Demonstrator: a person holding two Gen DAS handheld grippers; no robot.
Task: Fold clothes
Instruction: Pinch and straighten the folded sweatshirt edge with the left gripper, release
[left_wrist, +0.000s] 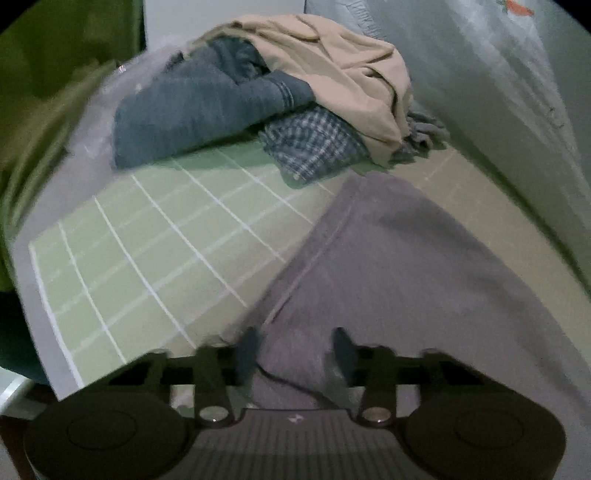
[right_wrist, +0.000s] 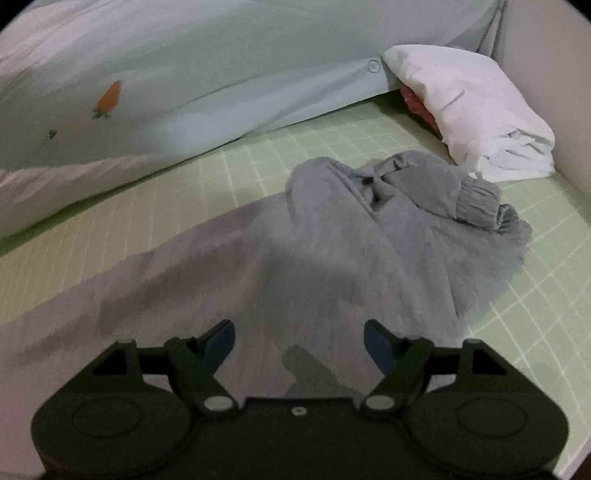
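— Grey garment (right_wrist: 295, 258): where is it?

— Spread across the green checked bed sheet (left_wrist: 147, 258), partly flat near me, its far end bunched with a ribbed cuff (right_wrist: 476, 199) twisted up near the white pillow (right_wrist: 461, 110). A pile of other clothes (left_wrist: 258, 103) sits further along the bed.

— And your tools?

— My left tool (left_wrist: 293, 354) hangs low over the garment's near edge, jaws moderately apart, holding nothing I can see. My right tool (right_wrist: 299, 339) is spread wide above the cloth, also empty, pointing toward the crumpled end.

— How would you fold well?

— I judge the bunched end needs smoothing flat; then pinch a single layer at the edges, both tools level, and lift evenly.
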